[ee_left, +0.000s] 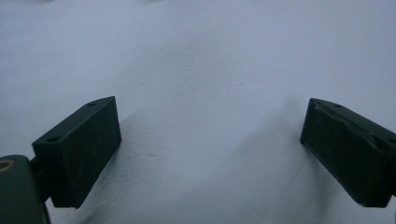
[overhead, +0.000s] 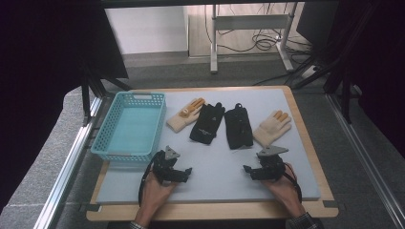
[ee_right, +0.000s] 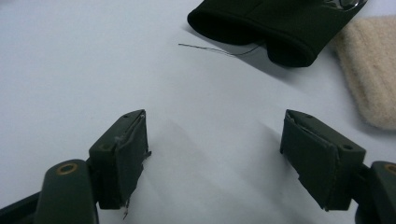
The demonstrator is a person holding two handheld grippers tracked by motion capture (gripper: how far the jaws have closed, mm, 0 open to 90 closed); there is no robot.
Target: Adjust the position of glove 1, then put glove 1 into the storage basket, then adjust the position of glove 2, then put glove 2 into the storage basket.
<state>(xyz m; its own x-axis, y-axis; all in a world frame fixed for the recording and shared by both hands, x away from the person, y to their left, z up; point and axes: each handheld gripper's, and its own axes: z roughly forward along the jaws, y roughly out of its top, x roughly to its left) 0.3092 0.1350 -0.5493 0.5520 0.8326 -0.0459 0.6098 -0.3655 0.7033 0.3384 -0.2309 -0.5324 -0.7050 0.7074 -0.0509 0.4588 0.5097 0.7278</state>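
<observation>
1. Jaws of the right gripper (overhead: 249, 170) stand apart over bare grey mat (overhead: 215, 176), nothing between them; the left gripper (overhead: 185, 172) is likewise spread and empty.
2. Beyond the right gripper, toward the table's far edge, lie a black glove (overhead: 238, 126) and a cream glove (overhead: 271, 128), cuffs nearest, fingers pointing away.
3. Right hand (overhead: 284, 188) is nearer both; the blue basket (overhead: 129, 125) sits far-left, beside the left gripper.
</observation>
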